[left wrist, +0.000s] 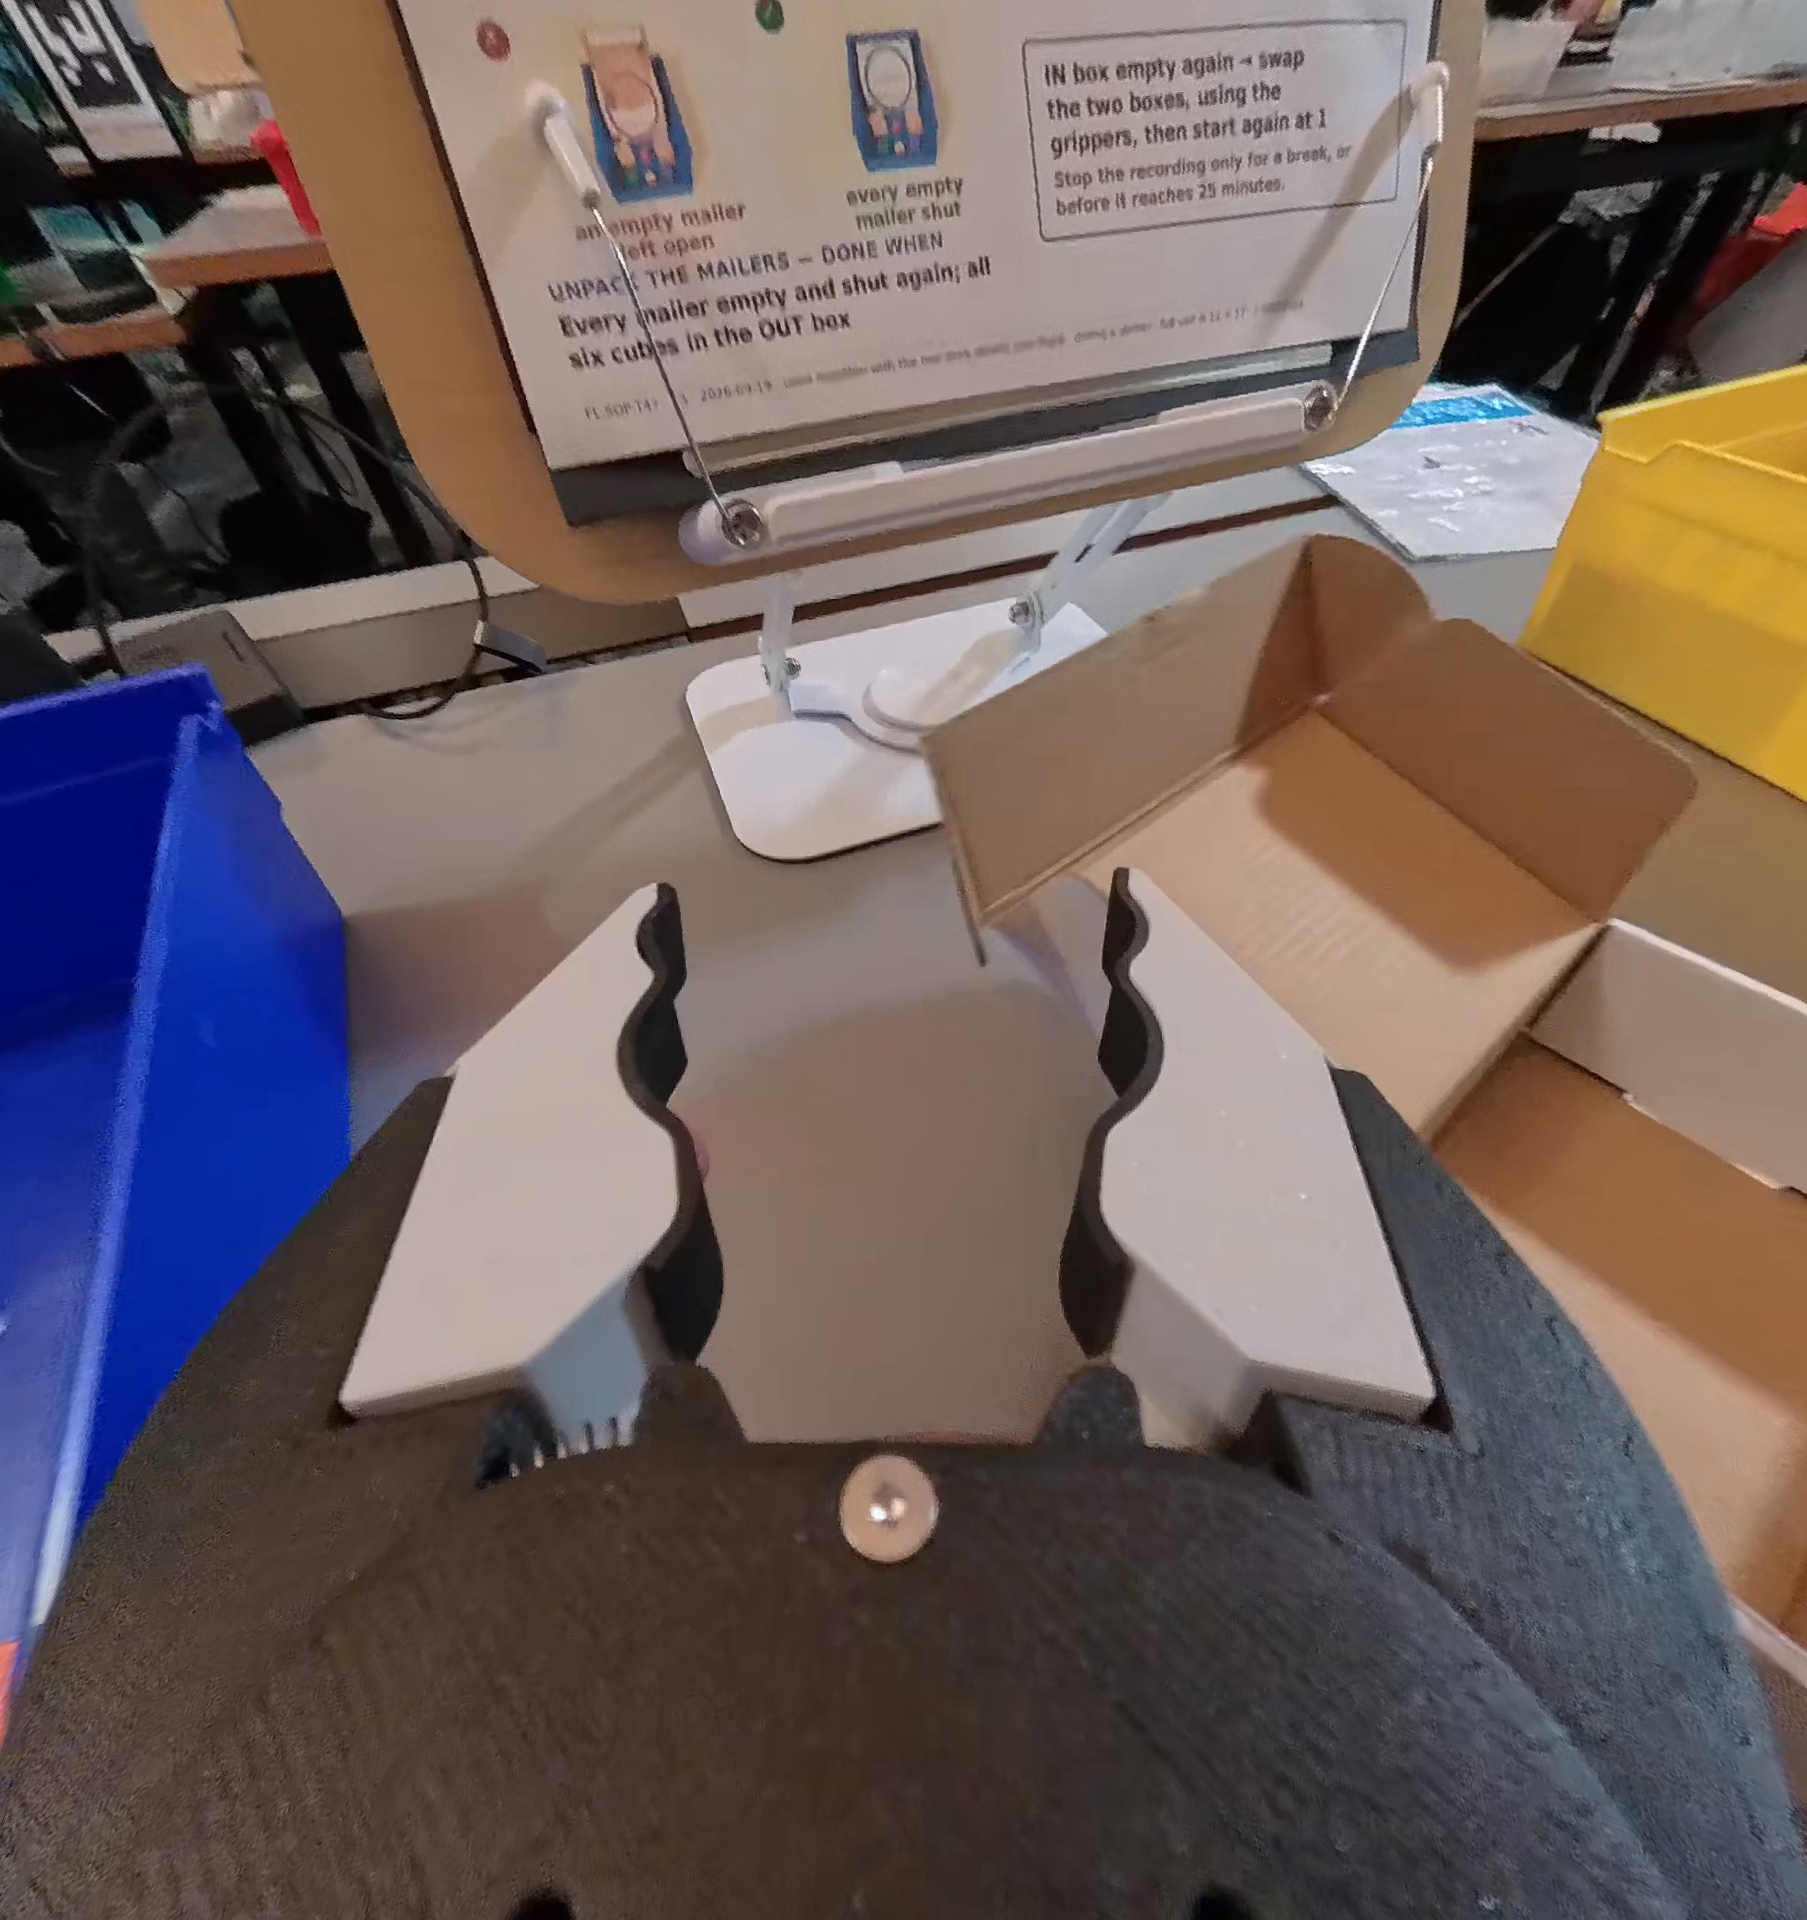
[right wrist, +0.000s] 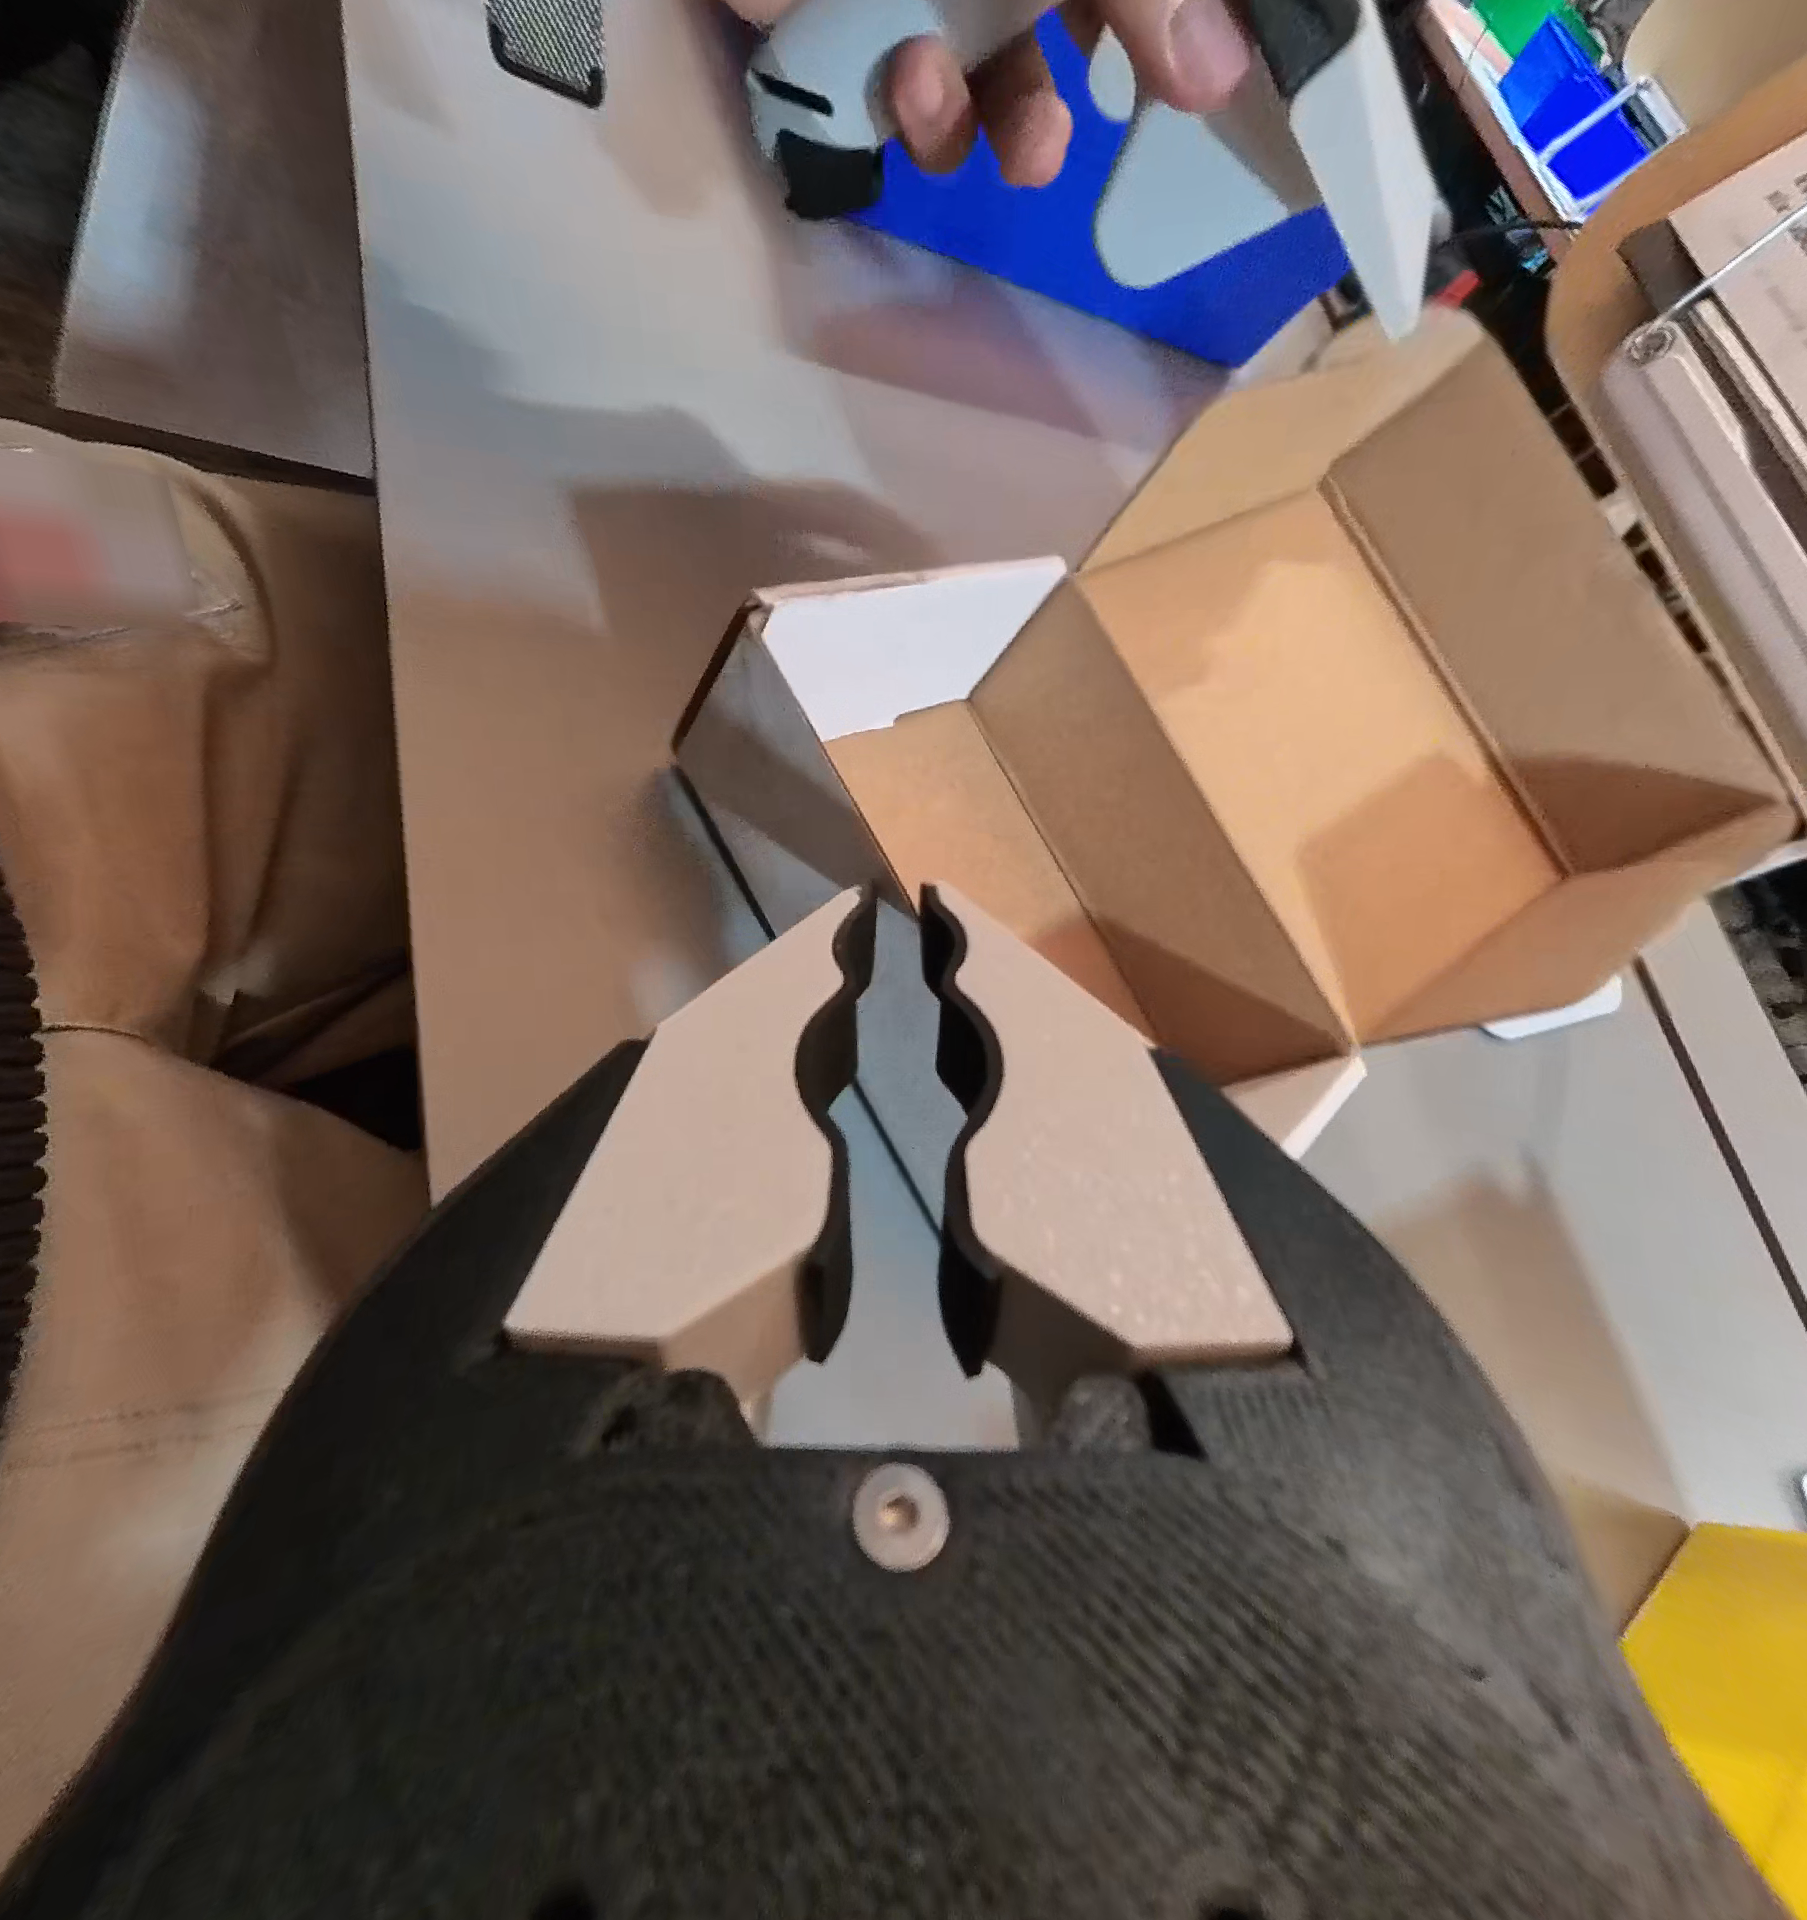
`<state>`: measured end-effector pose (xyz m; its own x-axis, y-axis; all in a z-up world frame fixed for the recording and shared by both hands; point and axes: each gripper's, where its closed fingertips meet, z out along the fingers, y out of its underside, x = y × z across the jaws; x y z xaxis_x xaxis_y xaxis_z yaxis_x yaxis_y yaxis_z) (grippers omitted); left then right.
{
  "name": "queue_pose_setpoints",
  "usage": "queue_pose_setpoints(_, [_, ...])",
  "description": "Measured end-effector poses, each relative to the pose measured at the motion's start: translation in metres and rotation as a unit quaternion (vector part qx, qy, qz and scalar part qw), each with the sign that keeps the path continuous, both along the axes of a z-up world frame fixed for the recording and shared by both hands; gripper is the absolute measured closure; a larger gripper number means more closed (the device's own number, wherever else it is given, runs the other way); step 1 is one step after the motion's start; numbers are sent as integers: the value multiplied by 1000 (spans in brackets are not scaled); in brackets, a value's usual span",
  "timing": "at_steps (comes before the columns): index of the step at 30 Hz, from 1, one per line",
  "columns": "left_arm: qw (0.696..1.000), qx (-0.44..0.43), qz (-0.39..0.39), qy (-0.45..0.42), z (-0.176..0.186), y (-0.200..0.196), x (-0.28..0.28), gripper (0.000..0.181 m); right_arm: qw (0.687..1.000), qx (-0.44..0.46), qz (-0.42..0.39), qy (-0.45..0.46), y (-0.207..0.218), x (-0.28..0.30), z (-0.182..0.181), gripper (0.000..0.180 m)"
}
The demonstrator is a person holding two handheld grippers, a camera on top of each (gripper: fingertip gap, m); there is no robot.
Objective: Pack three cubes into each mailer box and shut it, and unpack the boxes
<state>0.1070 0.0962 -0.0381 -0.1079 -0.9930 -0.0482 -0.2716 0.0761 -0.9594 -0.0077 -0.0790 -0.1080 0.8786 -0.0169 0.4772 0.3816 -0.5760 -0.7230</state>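
One open mailer box (left wrist: pixel 1709 1049), white outside and brown inside, lies on the table with its lid (left wrist: pixel 1325 914) folded back and the lid flaps standing up. The parts of its inside that show hold nothing, and no cubes are in view. My left gripper (left wrist: pixel 891 899) is open and empty, above bare table just left of the lid. In the right wrist view the box (right wrist: pixel 774 790) lies ahead. My right gripper (right wrist: pixel 897 902) is nearly closed astride the box's near side wall. The left gripper's finger (right wrist: pixel 1366 187) and the hand holding it show at the top.
A blue bin (left wrist: pixel 151 987) stands to the left and a yellow bin (left wrist: pixel 1730 582) to the right of the box. An instruction board on a white stand (left wrist: pixel 826 769) stands behind it. The table edge and a person's lap (right wrist: pixel 172 935) are on the near side.
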Motion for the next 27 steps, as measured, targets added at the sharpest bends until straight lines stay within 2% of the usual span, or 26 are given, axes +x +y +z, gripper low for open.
queue_pose_setpoints(5, [999, -7, 23, -25, 24, 25, -5, 101, 1000, 16, -15, -5, -3, 8, 5, 174])
queue_pose_setpoints(10, [994, -1, 102, -30, 51, 100, -22, 100, 999, 29, -24, -23, -4, 13, 8, 172])
queue_pose_setpoints(12, [991, -16, 134, -5, 49, 137, -33, 99, 999, 31, -24, -25, -3, 13, 7, 169])
queue_pose_setpoints(16, [978, -38, 191, 78, 24, 204, -64, 98, 998, 47, -36, -28, 0, 14, 11, 162])
queue_pose_setpoints(18, [968, -39, 233, 91, 17, 237, -80, 99, 997, 67, -38, -18, 2, 11, 18, 150])
queue_pose_setpoints(21, [960, -31, 254, 116, 12, 266, -97, 103, 995, 98, -35, 1, 3, 6, 31, 144])
queue_pose_setpoints(24, [964, 53, 210, 153, 12, 275, -102, 108, 991, 128, -30, 7, 3, 2, 44, 140])
queue_pose_setpoints(27, [932, 233, 129, 245, 1, 291, -109, 105, 988, 151, -16, 27, 6, -5, 52, 142])
